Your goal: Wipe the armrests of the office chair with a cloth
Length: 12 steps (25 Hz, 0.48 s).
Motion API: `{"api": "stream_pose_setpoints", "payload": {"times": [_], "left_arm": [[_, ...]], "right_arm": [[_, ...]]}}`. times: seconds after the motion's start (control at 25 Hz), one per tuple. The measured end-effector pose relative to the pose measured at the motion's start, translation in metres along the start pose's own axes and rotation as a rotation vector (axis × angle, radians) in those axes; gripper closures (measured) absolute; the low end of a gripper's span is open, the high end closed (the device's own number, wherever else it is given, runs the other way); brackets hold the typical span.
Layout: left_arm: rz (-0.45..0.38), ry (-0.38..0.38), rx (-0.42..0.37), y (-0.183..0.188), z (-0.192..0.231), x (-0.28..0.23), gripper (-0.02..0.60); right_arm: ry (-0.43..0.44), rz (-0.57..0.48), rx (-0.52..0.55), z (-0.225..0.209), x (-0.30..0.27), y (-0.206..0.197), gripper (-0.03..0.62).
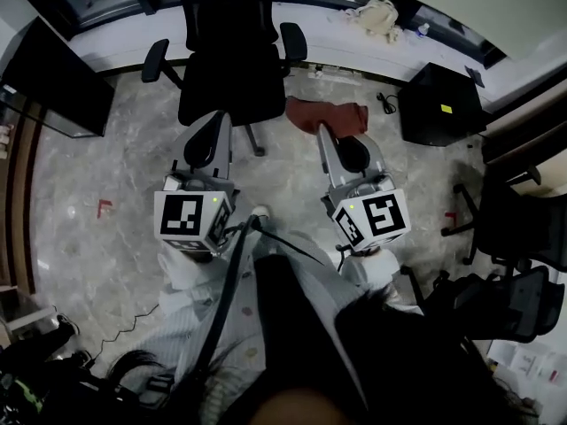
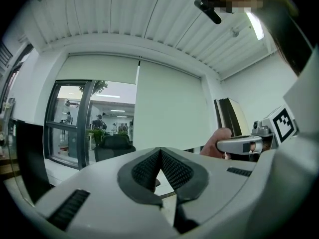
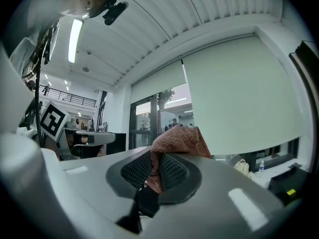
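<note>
A black office chair [image 1: 226, 69] stands ahead of me on the marble floor, with its left armrest [image 1: 155, 60] and right armrest [image 1: 293, 41] both showing. My right gripper [image 1: 324, 136] is shut on a reddish-brown cloth [image 1: 328, 115], which hangs in the air just right of the chair's seat. In the right gripper view the cloth [image 3: 182, 141] bunches up between the ribbed pads [image 3: 133, 169]. My left gripper [image 1: 213, 120] hovers near the chair's front edge. In its own view the left gripper [image 2: 160, 156] has its jaws closed together with nothing between them.
A black box [image 1: 438, 104] sits on the floor to the right. More black chairs [image 1: 523, 228] crowd the right side. A dark desk panel [image 1: 53, 78] stands at the left, and a pale bag [image 1: 376, 14] lies by the back wall. A cable trails near my legs.
</note>
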<state>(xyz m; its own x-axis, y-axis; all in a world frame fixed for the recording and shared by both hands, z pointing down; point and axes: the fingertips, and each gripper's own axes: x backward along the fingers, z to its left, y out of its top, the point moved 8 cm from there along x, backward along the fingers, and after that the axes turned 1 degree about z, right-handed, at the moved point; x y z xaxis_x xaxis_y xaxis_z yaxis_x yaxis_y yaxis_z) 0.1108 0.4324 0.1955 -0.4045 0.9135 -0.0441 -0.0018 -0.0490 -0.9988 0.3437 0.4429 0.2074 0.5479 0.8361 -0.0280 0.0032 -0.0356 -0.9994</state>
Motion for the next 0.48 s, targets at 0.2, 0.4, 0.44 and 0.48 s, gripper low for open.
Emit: {"api": "stream_pose_setpoints", "payload": {"times": [0.2, 0.4, 0.44, 0.48], "left_arm": [[0.027, -0.024, 0.026, -0.006, 0.051, -0.068, 0.577], [0.065, -0.022, 0.041, -0.027, 0.090, -0.151, 0.578], [0.067, -0.020, 0.037, -0.029, 0.098, -0.170, 0.578], [0.068, -0.016, 0.032, -0.029, 0.106, -0.189, 0.578]], "right_arm": [[-0.049, 0.077, -0.009, -0.026, -0.074, -0.012, 0.563], [-0.058, 0.123, -0.008, -0.077, -0.150, -0.032, 0.563], [-0.061, 0.124, -0.011, -0.090, -0.167, -0.035, 0.563], [-0.062, 0.125, -0.014, -0.103, -0.184, -0.037, 0.563]]}}
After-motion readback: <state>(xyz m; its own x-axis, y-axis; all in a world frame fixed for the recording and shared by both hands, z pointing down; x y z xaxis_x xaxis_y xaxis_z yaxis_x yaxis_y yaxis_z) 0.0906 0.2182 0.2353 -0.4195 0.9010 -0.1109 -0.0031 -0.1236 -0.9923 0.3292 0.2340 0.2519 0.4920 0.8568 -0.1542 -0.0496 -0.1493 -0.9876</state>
